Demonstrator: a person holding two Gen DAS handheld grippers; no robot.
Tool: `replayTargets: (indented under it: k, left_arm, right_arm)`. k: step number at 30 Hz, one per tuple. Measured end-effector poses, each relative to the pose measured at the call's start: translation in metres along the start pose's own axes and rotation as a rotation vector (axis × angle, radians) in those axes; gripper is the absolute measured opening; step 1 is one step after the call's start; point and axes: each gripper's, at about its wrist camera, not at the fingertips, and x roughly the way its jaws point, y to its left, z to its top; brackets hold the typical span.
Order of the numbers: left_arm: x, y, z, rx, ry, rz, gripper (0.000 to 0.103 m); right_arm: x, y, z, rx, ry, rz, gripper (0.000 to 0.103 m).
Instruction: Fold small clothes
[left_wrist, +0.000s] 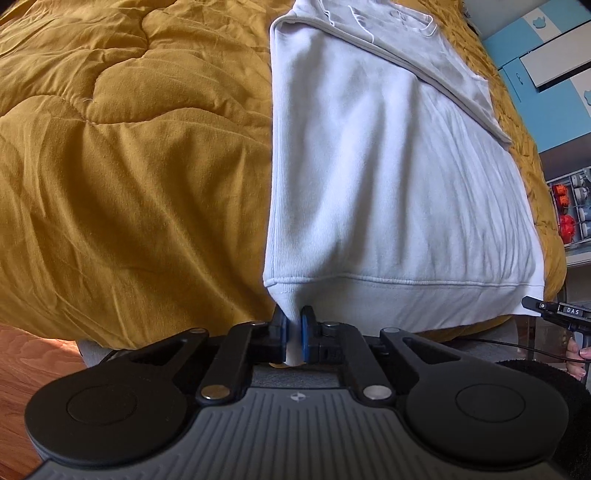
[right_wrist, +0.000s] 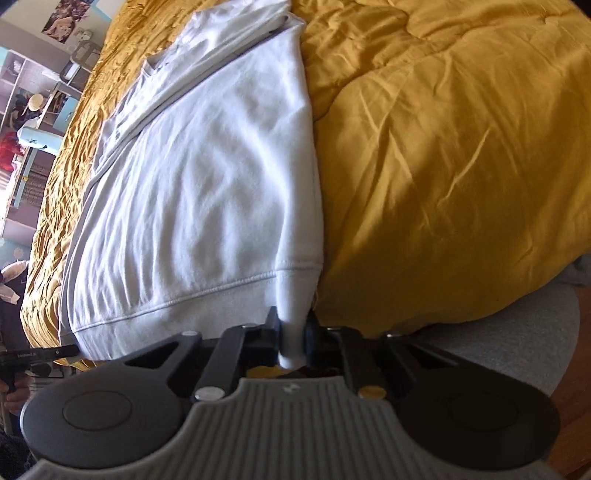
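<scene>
- white sweatshirt (left_wrist: 388, 192) lies flat on the mustard quilt (left_wrist: 129, 166) of the bed, hem toward the near edge, its upper part already folded across.
- left tool (left_wrist: 293, 332) is clamped on the hem's left corner; white cloth is bunched between the blue pads (left_wrist: 306, 336).
- right tool (right_wrist: 295, 339) is clamped on the opposite hem corner, cloth pinched thick between its jaws.
- risk: each bite holds only the corner tip. a quick lift could pull the ribbed hem out of one side, and the fold would land skewed.
- risk: uneven lifting would drag the folded upper part out of place.
- risk: the puffy, creased quilt may snag the cloth, so the body bunches instead of laying flat.
</scene>
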Motion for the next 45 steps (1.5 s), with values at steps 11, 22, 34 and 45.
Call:
replayTargets:
  k: [11, 22, 34, 45]
  left_arm:
    - [-0.047, -0.004, -0.003, 0.004, -0.317, -0.357, 0.005]
    - [-0.068, -0.002, -0.017, -0.044, -0.562, -0.572, 0.004]
    - [-0.146, -0.013, -0.049, 0.09, -0.881, -0.601, 0.001]
    - [-0.147, 0.009, -0.042, 0.048, -0.826, -0.536, 0.0]
  right_arm:
    - [-0.047, -0.006, -0.017, 0.03, -0.142, 0.171, 0.002]
    - [-0.077, 0.002, -0.027, 0.125, -0.347, 0.414, 0.002]
    - [-0.144, 0.052, -0.033, 0.009, -0.579, 0.545, 0.002]
    - [-0.145, 0.056, -0.034, -0.019, -0.539, 0.469, 0.002]
